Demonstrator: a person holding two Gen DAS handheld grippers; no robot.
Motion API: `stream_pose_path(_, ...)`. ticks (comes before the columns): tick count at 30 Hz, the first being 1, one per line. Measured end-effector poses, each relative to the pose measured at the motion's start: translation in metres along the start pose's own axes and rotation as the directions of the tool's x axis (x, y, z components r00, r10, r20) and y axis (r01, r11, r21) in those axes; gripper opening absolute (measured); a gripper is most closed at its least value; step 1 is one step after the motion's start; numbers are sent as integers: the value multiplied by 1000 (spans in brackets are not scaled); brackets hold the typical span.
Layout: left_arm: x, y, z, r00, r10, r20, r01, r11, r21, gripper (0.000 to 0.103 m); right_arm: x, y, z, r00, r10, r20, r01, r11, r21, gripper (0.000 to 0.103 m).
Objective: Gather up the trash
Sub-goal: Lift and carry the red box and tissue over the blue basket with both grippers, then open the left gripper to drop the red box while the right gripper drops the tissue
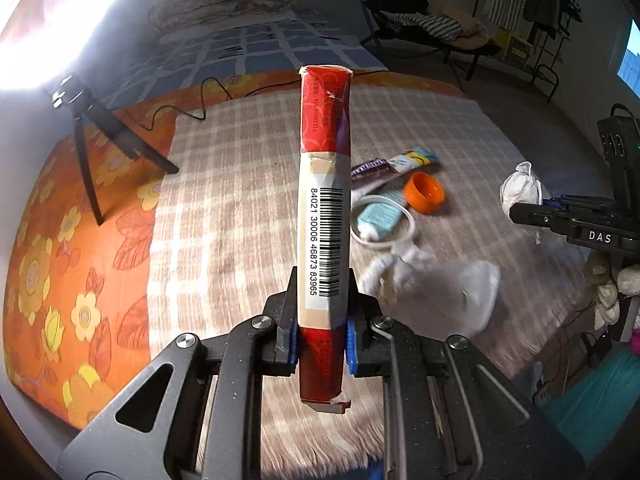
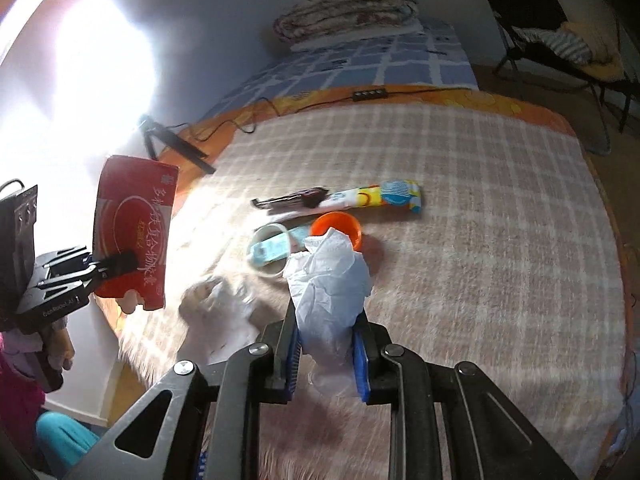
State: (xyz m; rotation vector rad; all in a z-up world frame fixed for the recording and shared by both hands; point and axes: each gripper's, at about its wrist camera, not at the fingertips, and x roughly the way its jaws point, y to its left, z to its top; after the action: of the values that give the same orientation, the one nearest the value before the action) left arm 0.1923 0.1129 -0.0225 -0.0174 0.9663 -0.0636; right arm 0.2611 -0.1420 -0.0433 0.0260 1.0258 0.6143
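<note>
Covering bed (image 2: pixel 520 92) — plaid blanket (image 2: pixel 480 240), trash scattered.

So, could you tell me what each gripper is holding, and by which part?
Left gripper clamps the flat red cardboard box across its thin sides near one end; right gripper pinches the crumpled white tissue by its lower end.

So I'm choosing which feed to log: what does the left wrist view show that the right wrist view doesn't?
Left wrist view only: the barcode label on the narrow edge of the flat red cardboard box clamped in the left gripper.

Right wrist view only: the box's broad printed red face, and the right gripper closed on a crumpled white tissue.

Both: the orange plastic cap, pale blue tube and checked beige blanket.
</note>
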Motion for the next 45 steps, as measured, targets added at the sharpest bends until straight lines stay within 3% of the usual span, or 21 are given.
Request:
stream_pose_path(9,-44,-20,-44,999,-47,13,47,999,-15,15,-26,24,-45,1000,11,-15,-12,999,-47,21)
stream_pose_path(18,-63,-47,-103,997,-71,-8,71,997,-42,15,-50,42,-94,999,41,-25,-43,998,-49,21)
stream_pose_path(28,-53,-84,-173,990,-109,-87,101,991,-83,15,-55,62,-149,996,63,-69,-68,995,-69,21)
stream_pose_path(45,-25,-110,-229,975,-137,-173,114,984,-138,15,-38,78,-218,983,69,-170,-82,994,-70,21)
